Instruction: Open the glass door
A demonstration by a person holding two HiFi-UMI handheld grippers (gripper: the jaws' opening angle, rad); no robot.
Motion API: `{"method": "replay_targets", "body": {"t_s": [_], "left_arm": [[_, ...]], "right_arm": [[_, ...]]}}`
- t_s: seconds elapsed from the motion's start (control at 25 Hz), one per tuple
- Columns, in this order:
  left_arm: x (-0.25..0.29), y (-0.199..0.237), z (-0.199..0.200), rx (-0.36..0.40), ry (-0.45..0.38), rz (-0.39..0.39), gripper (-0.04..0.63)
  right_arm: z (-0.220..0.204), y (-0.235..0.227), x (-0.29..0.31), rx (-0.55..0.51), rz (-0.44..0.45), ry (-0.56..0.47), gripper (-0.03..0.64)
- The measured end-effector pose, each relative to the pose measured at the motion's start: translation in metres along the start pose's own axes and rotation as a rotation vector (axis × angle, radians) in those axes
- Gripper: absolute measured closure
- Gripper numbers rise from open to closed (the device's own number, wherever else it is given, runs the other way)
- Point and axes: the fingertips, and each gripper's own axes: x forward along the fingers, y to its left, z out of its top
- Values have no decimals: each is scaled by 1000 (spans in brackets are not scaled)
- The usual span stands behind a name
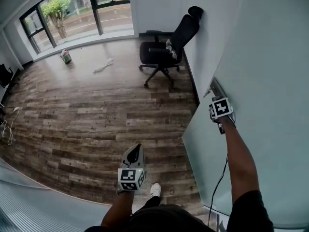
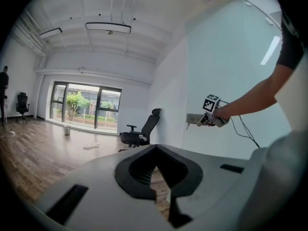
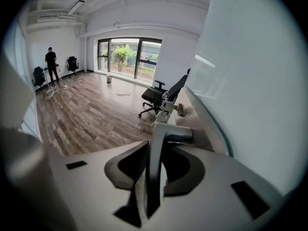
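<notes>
Closest to the lens: left gripper (image 1: 137,150), jaws together on nothing, idle over the plank floor (image 1: 87,115). Further right, right gripper (image 1: 216,99) up at the frosted glass door (image 1: 270,81), jaws apart with the metal lever handle (image 3: 156,177) standing between them, unclamped. Probably at the handle step; cannot tell whether the latch is free. Main risk: pulling with slack jaws, slipping off the thin lever, letting the latch spring back. Also worth watching: trailing cable (image 1: 218,185) catching the door edge, and white shoe (image 1: 155,190) near the door's lower corner, possibly in its swing path.
</notes>
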Motion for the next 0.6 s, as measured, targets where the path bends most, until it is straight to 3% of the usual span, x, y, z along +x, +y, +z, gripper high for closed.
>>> {"method": "replay_targets", "body": {"t_s": [0.12, 0.28, 0.44, 0.6], "left_arm": [[-16, 5, 8, 21, -11, 20, 592], [-37, 4, 13, 14, -13, 28, 592], [-66, -13, 16, 26, -20, 20, 592], [-107, -44, 17, 51, -50, 2, 592]], "right_arm": [[0, -4, -20, 60, -5, -75, 503], [9, -11, -71, 72, -90, -295, 485], [3, 9, -146, 124, -92, -488, 545], [-29, 57, -217, 155, -39, -626, 601]]}}
